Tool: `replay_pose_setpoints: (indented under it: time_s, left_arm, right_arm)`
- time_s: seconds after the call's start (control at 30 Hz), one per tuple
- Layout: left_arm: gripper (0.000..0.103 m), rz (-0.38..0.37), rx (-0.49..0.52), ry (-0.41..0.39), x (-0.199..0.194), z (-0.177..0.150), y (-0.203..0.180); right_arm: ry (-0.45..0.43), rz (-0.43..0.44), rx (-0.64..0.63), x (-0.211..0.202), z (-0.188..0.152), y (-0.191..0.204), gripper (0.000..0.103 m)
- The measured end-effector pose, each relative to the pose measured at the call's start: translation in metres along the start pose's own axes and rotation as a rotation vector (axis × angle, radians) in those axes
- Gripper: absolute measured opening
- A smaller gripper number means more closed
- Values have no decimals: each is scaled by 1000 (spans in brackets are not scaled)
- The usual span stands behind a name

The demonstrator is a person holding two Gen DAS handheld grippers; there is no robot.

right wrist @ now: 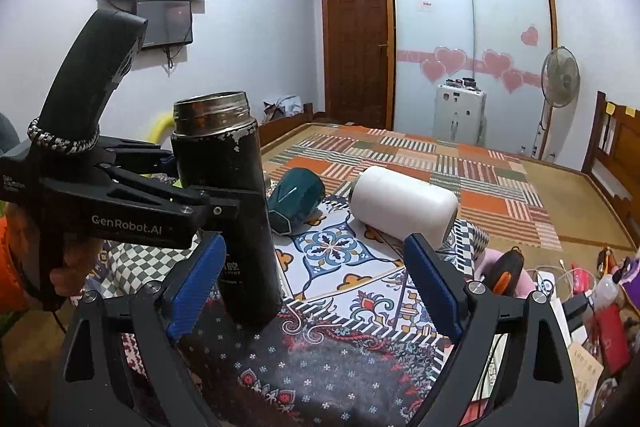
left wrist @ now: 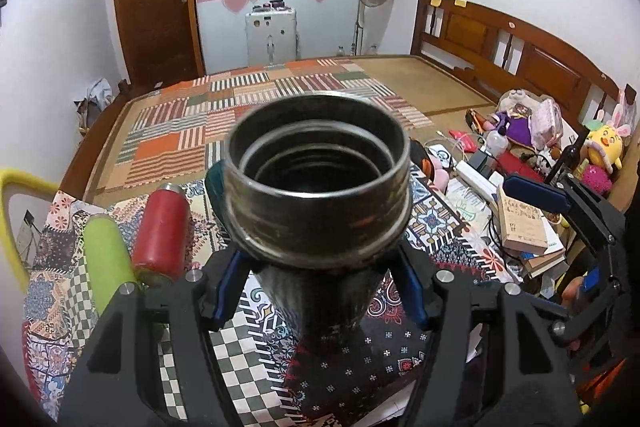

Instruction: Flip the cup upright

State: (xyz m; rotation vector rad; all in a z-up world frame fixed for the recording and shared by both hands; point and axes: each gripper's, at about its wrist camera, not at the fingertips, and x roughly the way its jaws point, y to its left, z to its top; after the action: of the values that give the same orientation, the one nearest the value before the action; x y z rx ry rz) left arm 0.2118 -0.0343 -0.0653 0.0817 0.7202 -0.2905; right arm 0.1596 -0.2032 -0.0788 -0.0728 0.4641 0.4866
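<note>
The cup is a black metal thermos [right wrist: 240, 211] with a bare steel threaded mouth, standing upright, mouth up, its base on the patterned cloth [right wrist: 340, 359]. In the left wrist view its open mouth [left wrist: 318, 183] fills the centre. My left gripper [left wrist: 318, 291] is shut on the thermos body, blue pads on both sides; it shows from the side in the right wrist view [right wrist: 208, 203]. My right gripper [right wrist: 312, 287] is open and empty, just right of the thermos, its left pad [right wrist: 196, 283] close to the thermos.
A red cup [left wrist: 162, 231] and a green cup [left wrist: 106, 255] lie on their sides at the left. A teal cup [right wrist: 296, 195] and a white cup [right wrist: 404, 203] lie behind. Books, toys and cables [left wrist: 528, 187] clutter the right. The bed [left wrist: 280, 99] lies beyond.
</note>
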Motion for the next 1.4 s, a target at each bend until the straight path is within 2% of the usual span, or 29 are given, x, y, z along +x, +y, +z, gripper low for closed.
replay_pose_setpoints:
  time_s: [0.13, 0.33, 0.57, 0.83, 0.9, 0.97, 1.03, 1.13, 1.23, 1.4]
  left_arm:
    - [65, 34, 15, -60, -24, -3, -5]
    - [65, 103, -2, -215, -87, -10, -10]
    - [65, 163, -24, -397, -159, -34, -20]
    - [66, 210, -26, -528, -205, -61, -39]
    - [72, 219, -29, -551, -213, -69, -42]
    - [80, 232, -34, -577, -219, -76, -44]
    - [90, 239, -40, -597, -225, -82, -45]
    - [98, 244, -57, -621, -232, -89, -46]
    - [102, 249, -69, -636, -237, -95, -46]
    - [103, 253, -78, -636, -237, -101, -45]
  right_arm:
    - [-19, -13, 2, -12, 5, 2, 89]
    - [-96, -43, 12, -46, 19, 10, 89]
    - [-209, -51, 40, -93, 29, 29, 89]
    - [-326, -78, 47, -138, 34, 62, 89]
    - [-345, -82, 48, -146, 31, 70, 92]
    - [-365, -87, 53, -151, 28, 73, 103]
    - [-386, -109, 49, -156, 23, 80, 103]
    - [-392, -122, 48, -159, 19, 84, 103]
    - [-388, -127, 51, -161, 16, 88, 103]
    - [-381, -141, 51, -161, 11, 90, 103]
